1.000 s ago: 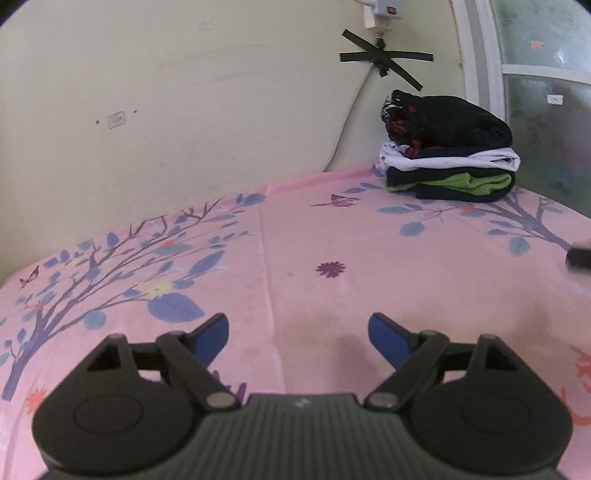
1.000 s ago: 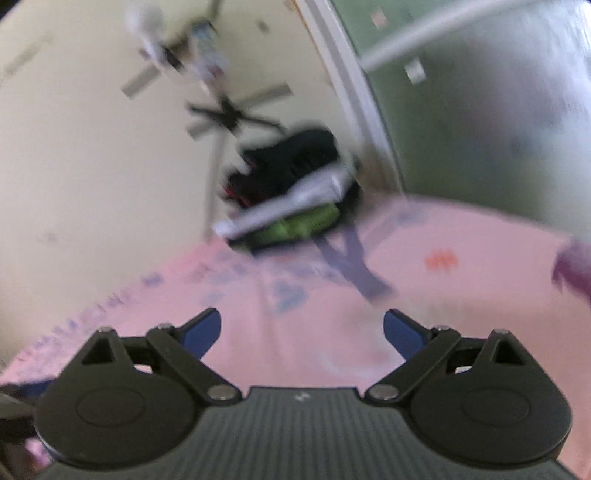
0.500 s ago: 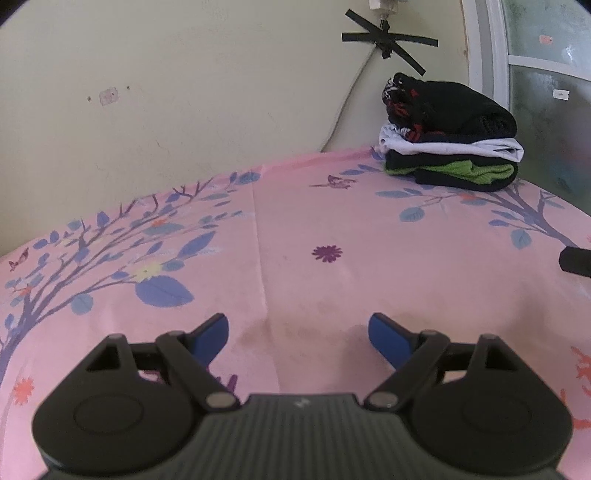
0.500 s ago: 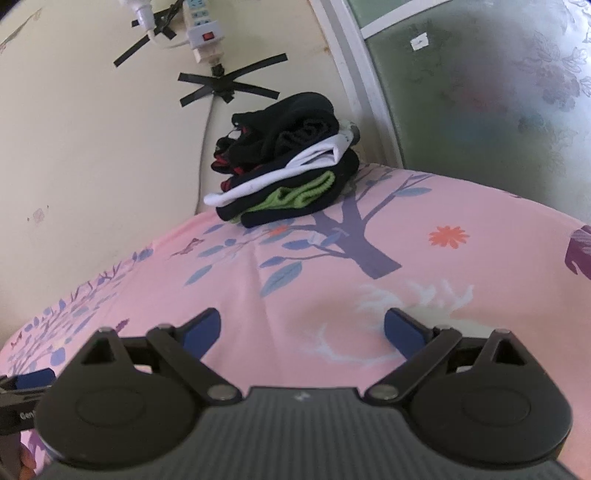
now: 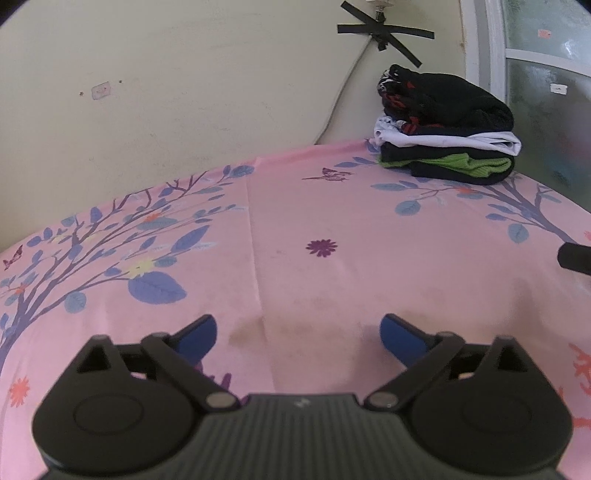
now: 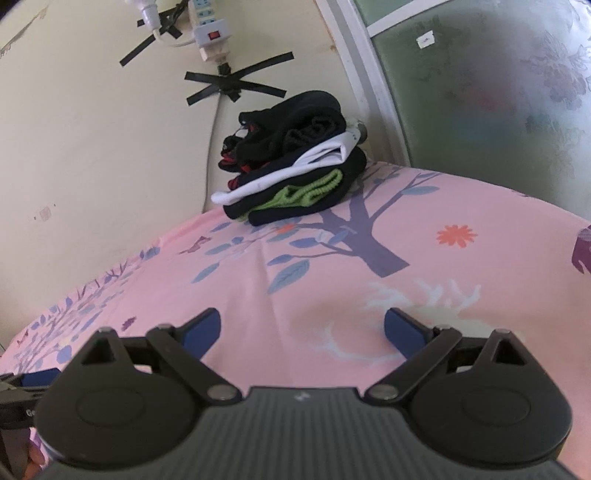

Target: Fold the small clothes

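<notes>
1. Pink floral bedsheet (image 5: 332,206) fills both views; only the right wrist view shows the power strip (image 6: 207,31) taped to the wall.
2. Folded clothes stack (image 5: 447,125) sits in the bed's far corner, against wall and window frame (image 6: 365,70).
3. Left gripper (image 5: 298,329) is opening, nothing between its fingers; right gripper (image 6: 302,326) spread, empty, over bare sheet.

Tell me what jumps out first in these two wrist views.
The stack of folded clothes, black, white and green, sits at the far corner of the pink floral sheet, by the wall and the window frame. Above it, black tape crosses pin a power strip to the wall. Both grippers, left opening and right, hold nothing.
</notes>
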A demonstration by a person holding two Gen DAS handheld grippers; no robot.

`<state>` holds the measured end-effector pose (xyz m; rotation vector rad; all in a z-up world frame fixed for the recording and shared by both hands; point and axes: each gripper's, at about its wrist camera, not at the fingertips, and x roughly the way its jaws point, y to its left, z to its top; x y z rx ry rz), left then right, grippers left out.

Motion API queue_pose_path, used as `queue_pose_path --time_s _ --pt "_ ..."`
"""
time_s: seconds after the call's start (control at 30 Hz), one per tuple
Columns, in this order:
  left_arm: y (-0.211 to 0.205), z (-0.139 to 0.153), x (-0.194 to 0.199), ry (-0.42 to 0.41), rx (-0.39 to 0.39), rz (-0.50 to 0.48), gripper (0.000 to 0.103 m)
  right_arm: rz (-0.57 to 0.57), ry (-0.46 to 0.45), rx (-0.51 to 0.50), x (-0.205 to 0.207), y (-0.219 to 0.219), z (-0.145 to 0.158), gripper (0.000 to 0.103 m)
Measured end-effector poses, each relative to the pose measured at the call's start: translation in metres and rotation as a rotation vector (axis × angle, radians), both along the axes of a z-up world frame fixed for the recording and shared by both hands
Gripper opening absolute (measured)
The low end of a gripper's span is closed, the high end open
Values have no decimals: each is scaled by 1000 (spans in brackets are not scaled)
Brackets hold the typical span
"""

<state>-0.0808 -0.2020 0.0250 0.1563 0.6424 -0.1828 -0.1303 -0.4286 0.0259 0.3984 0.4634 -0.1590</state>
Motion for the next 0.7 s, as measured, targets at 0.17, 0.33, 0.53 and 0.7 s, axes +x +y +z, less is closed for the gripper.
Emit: queue_pose_path --time_s 0.17,0.33,0.53,0.7 --pt "-2 1 -2 -8 6 -32 103 16 17 -26 4 4 1 91" --pt "-12 5 3 -27 -2 -64 103 43 23 -27 7 5 1 91" --pt "-20 7 21 11 -70 -69 103 44 60 37 20 4 13 90" --pt "-13 4 22 31 -88 -50 103 11 43 33 38 12 5 92"
